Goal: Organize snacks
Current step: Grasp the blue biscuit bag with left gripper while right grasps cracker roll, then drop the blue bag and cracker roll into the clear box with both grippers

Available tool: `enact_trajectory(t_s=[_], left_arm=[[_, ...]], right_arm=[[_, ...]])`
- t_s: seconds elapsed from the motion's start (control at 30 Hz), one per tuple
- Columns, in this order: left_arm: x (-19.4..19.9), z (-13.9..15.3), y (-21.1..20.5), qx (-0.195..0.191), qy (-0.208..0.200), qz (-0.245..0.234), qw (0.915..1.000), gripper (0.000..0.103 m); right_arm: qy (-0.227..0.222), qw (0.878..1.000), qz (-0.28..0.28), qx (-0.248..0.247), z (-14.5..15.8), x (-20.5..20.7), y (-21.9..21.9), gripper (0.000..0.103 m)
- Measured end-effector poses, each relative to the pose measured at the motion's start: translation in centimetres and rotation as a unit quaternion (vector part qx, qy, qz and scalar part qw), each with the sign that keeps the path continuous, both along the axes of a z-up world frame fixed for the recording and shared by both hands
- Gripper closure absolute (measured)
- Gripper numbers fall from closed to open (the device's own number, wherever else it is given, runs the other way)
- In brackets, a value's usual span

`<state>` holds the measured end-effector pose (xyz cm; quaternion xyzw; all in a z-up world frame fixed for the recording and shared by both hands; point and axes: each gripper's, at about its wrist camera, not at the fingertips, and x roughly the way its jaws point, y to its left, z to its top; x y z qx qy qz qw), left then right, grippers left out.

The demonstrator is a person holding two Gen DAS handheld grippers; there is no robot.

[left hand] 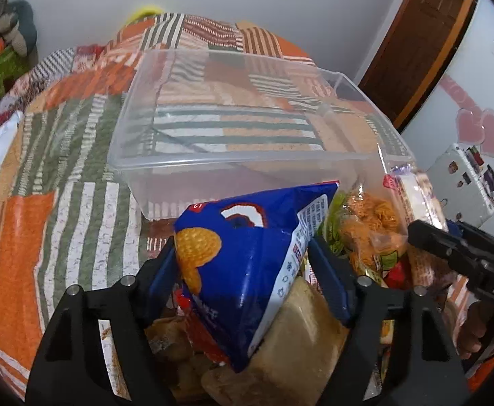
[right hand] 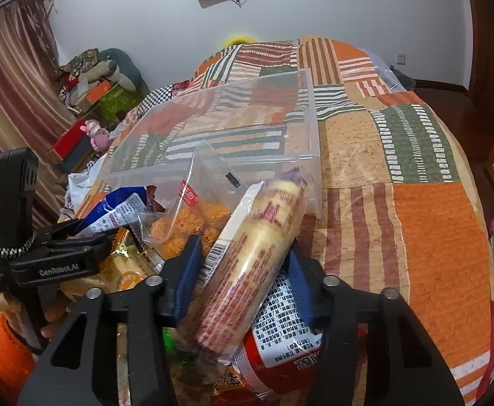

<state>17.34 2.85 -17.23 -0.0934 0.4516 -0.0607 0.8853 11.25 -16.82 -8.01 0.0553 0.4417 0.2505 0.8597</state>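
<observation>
I count one clear plastic bin (left hand: 247, 115) on the patchwork bedspread (left hand: 60, 176), and nothing lies inside it; through its walls I see only the quilt's stripes. In front of it, toward six o'clock in both wrist views, sits one heap of snack packs.

From my left wrist camera, the left gripper (left hand: 243, 264) has its two blue-padded fingers (left hand: 160, 280) set moderately apart and pinching one blue chip bag (left hand: 247, 253), which stands tilted between them with its top corner pointing to one o'clock, close to the bin's near wall. Under it I can make out a tan wrapped block (left hand: 297, 338) and a red pack edge, both only partly visible. At two o'clock lies one clear bag of orange noodle balls (left hand: 368, 223), and past it, at three o'clock, the other black gripper body reaches in.

From my right wrist camera, the right gripper (right hand: 243, 270) is closed partway on one long cream-and-purple biscuit roll (right hand: 257, 253), its fingers (right hand: 187, 270) pressing the roll's sides. The roll leans toward one o'clock, its far end close to the bin's near corner (right hand: 311, 155); whether it touches I cannot tell. Beneath the roll lies one red pack with a white printed label (right hand: 280, 331). At ten o'clock I see the same noodle-ball bag (right hand: 192, 223), the blue bag (right hand: 121, 206), and a gold-wrapped pack (right hand: 125, 267) just below them.
</observation>
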Motion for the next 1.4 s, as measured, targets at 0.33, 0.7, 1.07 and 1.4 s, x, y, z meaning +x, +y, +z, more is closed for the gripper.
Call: enact_trajectory(t_s=[0.33, 0.7, 1.07, 1.4], left_arm=[[-2.4, 1.9, 0.8, 0.013, -0.033, 0.010, 0.9993, 0.046], [-5.8, 6.8, 1.2, 0.032, -0.101, 0.014, 0.9942, 0.046], [-5.4, 11.0, 0.7, 0.045, -0.163, 0.020, 0.9854, 0.046], [-1.4, 12.2, 1.8, 0.047, -0.169, 0.046, 0.9834, 0.046]], right_arm=[[-0.016, 1.000, 0.008, 0.017, 1.2, -0.8, 0.2, 0.079], [-0.045, 0.999, 0.011, 0.025, 3.3, -1.8, 1.1, 0.082], [-0.107, 0.993, -0.002, 0.040, 7.3, 0.1, 0.9, 0.082], [-0.141, 0.989, -0.028, 0.037, 9.2, 3.5, 0.8, 0.082]])
